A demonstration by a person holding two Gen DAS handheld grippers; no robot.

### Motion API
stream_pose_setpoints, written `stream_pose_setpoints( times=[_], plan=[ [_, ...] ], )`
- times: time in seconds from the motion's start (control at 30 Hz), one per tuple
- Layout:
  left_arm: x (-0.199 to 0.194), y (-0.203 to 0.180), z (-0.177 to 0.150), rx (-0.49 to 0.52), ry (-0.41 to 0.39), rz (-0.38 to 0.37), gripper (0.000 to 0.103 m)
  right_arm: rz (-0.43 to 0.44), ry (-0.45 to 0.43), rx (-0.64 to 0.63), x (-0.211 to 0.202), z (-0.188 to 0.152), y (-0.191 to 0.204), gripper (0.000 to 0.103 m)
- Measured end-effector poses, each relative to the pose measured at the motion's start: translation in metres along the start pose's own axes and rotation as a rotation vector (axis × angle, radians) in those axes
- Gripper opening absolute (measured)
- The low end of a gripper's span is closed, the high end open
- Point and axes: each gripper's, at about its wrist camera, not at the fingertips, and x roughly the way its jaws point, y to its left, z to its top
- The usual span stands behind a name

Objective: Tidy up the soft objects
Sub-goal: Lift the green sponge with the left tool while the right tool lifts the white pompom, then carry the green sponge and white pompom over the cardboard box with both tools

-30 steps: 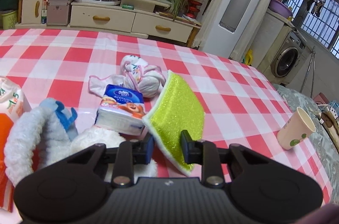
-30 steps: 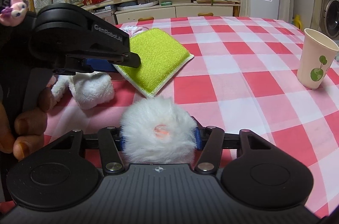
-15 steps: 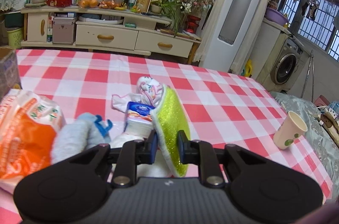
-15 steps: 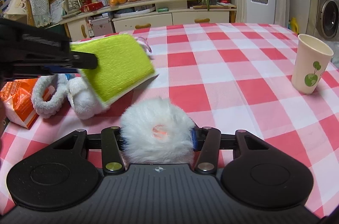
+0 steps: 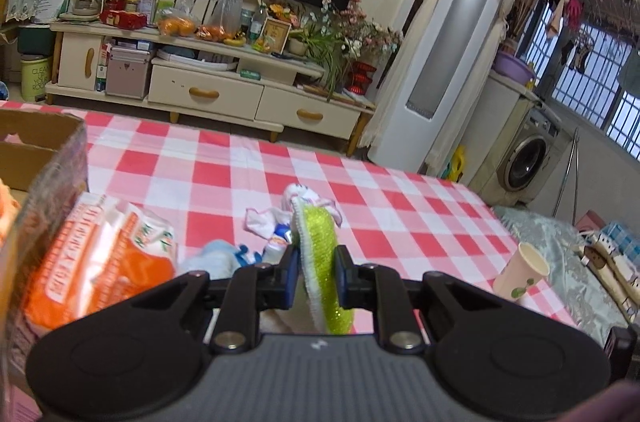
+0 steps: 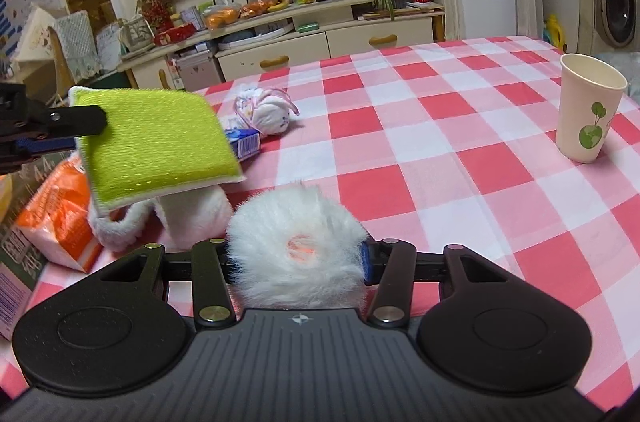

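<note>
since a second ago your left gripper (image 5: 316, 272) has lifted the green sponge (image 6: 156, 142) off the red-checked tablecloth (image 6: 440, 150) and carried it left, its jaws clamped on the pad's edge. nearest you, your right gripper (image 6: 296, 258) grips the white furry pompom (image 6: 296, 246), jaws having just closed further on it, low over the cloth. just left of it lies a white plush piece (image 6: 192, 222), then an orange packet (image 6: 60, 218). farther back sit a blue tissue pack (image 6: 244, 142) and a rolled printed cloth (image 6: 264, 112). far right stands a paper cup (image 6: 588, 110).
</note>
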Motion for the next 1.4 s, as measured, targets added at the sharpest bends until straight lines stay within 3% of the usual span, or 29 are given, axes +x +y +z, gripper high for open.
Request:
stream_pose_setpoints(
  times=[0.5,0.9,1.13,1.4],
  plan=[
    [-0.036,0.031,0.019,-0.073,-0.079,-0.047,0.015,0.036,-0.036,0.1,-0.017,0.017,0.013,0.059],
    [-0.065,0.057,0.032,-0.133,-0.154,-0.063,0.015,0.072,-0.066,0.038,-0.034,0.03,0.052,0.059],
    [-0.089,0.088,0.045,-0.198,-0.23,-0.038,0.015,0.173,-0.073,0.024,-0.039,0.049,0.089,0.059],
    [-0.119,0.127,0.06,-0.272,-0.328,0.045,0.015,0.358,-0.099,0.01,-0.043,0.083,0.149,0.059]
  ],
)
